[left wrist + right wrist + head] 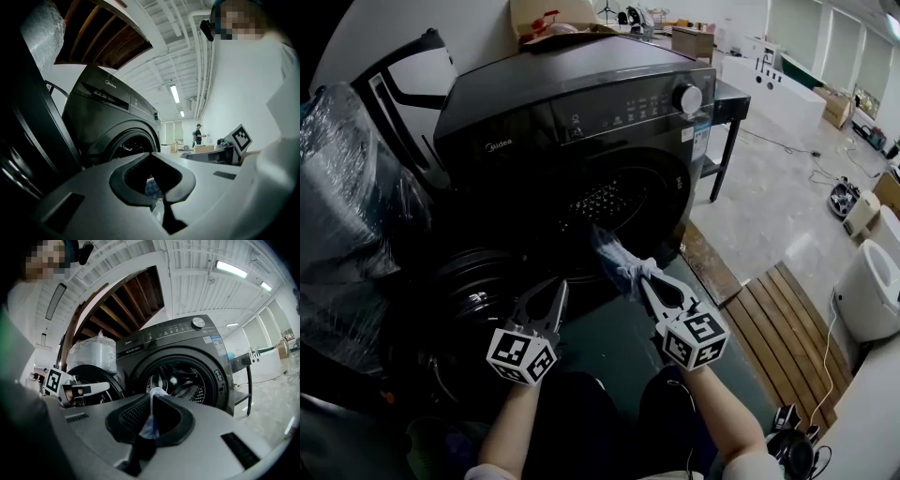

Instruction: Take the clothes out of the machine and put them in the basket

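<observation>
**At the drum mouth: pale blue garment [617,261] in the right hand-held gripper [647,281]**

A dark front-loading washing machine [581,122] stands ahead. Its round door [478,291] is swung open to the left, below a plastic-wrapped bundle [347,216]. A wooden pallet [787,319] lies on the floor to the right. Both forearms reach forward, side by side and level. The right hand-held gripper pinches the pale blue garment just outside the drum opening. The left hand-held gripper [560,286] has its jaws pressed together, near the door. "Midea" is printed on the machine's front panel.
</observation>
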`<control>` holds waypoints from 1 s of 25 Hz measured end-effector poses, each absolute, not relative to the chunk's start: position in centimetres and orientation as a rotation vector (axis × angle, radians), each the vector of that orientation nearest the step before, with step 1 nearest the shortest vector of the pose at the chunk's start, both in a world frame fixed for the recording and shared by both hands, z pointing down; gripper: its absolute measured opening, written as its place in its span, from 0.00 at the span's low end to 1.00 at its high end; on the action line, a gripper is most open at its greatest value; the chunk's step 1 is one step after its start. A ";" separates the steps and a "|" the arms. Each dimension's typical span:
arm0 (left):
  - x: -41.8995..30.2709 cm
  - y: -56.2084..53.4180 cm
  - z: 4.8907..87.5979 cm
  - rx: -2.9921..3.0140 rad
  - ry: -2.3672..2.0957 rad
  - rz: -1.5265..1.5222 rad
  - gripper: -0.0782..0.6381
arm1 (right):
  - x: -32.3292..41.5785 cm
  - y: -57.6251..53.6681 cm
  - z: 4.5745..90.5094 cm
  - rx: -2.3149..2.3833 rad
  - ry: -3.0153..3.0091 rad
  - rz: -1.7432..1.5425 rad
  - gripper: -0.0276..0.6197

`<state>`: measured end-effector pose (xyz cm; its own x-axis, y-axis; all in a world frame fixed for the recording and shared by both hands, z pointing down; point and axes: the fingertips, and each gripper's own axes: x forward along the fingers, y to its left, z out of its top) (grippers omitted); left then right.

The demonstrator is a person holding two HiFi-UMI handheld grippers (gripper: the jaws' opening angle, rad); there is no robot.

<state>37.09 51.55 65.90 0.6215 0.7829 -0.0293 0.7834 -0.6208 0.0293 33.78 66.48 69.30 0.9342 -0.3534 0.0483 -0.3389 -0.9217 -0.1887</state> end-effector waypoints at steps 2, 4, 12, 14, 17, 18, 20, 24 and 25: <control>37.0 51.9 65.7 2.784 1.368 -0.033 0.14 | 33.8 66.6 69.2 -2.916 0.527 -0.113 0.09; 36.9 52.2 65.5 2.779 1.382 -0.044 0.14 | 33.9 66.7 69.0 -2.912 0.525 -0.102 0.09; 38.0 53.1 65.3 2.659 1.375 0.001 0.14 | 34.5 66.8 68.7 -2.862 0.503 -0.081 0.09; 38.4 53.0 64.8 2.698 1.355 0.003 0.14 | 34.6 66.8 68.5 -2.835 0.499 -0.107 0.09; 38.8 52.4 62.5 2.810 1.324 -0.049 0.14 | 34.7 66.2 66.8 -2.833 0.541 -0.124 0.09; 38.6 52.3 61.5 2.836 1.332 -0.061 0.14 | 34.6 65.9 65.9 -2.832 0.555 -0.124 0.09; 38.1 52.3 59.4 2.836 1.367 -0.046 0.14 | 34.3 65.5 64.1 -2.837 0.559 -0.147 0.09; 37.7 52.0 54.3 2.820 1.385 0.019 0.14 | 33.6 65.6 60.2 -2.821 0.529 -0.255 0.09; 37.8 51.7 52.8 2.829 1.369 0.034 0.14 | 33.5 65.6 59.0 -2.816 0.526 -0.273 0.09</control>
<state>37.82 51.68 52.85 0.6203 0.7841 0.0198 0.7841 -0.6206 0.0082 33.54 65.62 59.01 0.9167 -0.3762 0.1349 -0.3266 -0.8997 -0.2897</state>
